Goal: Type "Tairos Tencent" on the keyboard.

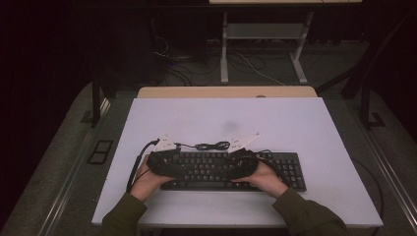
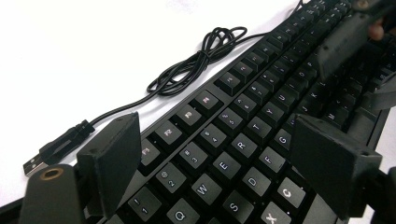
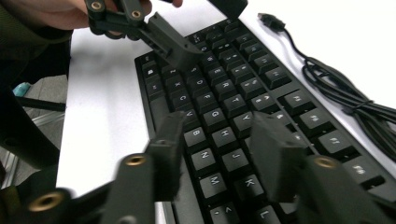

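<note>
White tabletop (image 1: pixel 305 128) fills most of what I can see, dim room and cable clutter behind it. Nearest me, the person's sleeves come in over the table edge, and both hands sit over a black keyboard (image 1: pixel 287 169) lying square across the near half of the table. The left gripper (image 2: pixel 215 154) hangs low above the letter keys with its jaws spread wide and nothing between them. The right gripper (image 3: pixel 217 149) hovers over the middle rows, jaws partly apart, empty too. With both tips so close to the keys, I'd worry a downward slip could jam a jaw between caps and pop one off, or shove the whole board askew. Beyond the keyboard, its cable (image 1: pixel 212 145) lies loosely coiled with the plug (image 2: pixel 35 164) free on the table; a jaw swinging back could snag that loop and drag it.
</note>
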The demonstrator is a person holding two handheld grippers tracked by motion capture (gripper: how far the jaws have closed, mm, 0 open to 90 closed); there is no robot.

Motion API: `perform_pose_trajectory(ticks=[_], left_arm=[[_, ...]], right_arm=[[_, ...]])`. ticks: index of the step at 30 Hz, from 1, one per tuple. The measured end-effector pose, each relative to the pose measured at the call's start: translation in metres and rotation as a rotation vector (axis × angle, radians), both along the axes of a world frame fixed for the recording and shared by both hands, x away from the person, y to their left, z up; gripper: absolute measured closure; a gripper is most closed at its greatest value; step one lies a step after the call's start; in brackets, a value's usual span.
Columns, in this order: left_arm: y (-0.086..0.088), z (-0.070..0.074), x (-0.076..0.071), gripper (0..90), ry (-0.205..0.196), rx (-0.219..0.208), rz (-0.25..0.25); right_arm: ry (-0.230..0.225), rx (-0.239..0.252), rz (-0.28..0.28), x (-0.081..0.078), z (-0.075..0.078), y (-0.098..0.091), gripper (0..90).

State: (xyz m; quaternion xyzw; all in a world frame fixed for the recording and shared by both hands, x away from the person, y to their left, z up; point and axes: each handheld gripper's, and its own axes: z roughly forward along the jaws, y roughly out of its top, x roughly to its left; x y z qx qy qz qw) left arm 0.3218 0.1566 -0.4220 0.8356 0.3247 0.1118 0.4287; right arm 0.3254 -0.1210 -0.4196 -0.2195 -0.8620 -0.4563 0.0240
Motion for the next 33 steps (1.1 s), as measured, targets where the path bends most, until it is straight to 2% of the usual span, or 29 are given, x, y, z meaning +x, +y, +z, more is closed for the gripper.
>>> perform_pose_trajectory(ticks=[5, 9, 13, 15, 18, 23, 31, 33], left_arm=[[-0.001, 0.000, -0.001, 19.7, 0.000, -0.009, 0.000], [-0.001, 0.001, -0.002, 21.9, 0.004, -0.011, -0.001], [0.000, 0.002, -0.002, 25.5, 0.005, 0.000, -0.012], [-0.001, 0.002, -0.003, 28.3, 0.006, -0.012, -0.011], [-0.001, 0.002, -0.005, 35.9, 0.010, -0.020, -0.022], [-0.002, 0.001, -0.007, 56.3, 0.024, -0.014, -0.064], [-0.002, 0.002, -0.010, 88.9, 0.063, -0.028, -0.112], [-0.002, 0.002, -0.011, 89.4, 0.074, -0.029, -0.125]], right_arm=[[-0.010, -0.005, -0.019, 0.002, 0.001, -0.006, 38.1], [-0.035, -0.015, -0.064, 0.004, 0.002, -0.012, 31.2], [-0.039, -0.009, -0.091, 0.006, 0.003, -0.017, 30.6], [-0.043, -0.010, -0.100, 0.007, 0.002, -0.019, 29.5], [-0.044, -0.012, -0.109, 0.008, 0.002, -0.022, 28.8], [-0.044, -0.014, -0.122, 0.010, 0.001, -0.025, 28.1], [-0.046, -0.016, -0.129, 0.011, 0.001, -0.026, 27.2], [-0.046, -0.016, -0.131, 0.011, 0.001, -0.026, 27.0]])
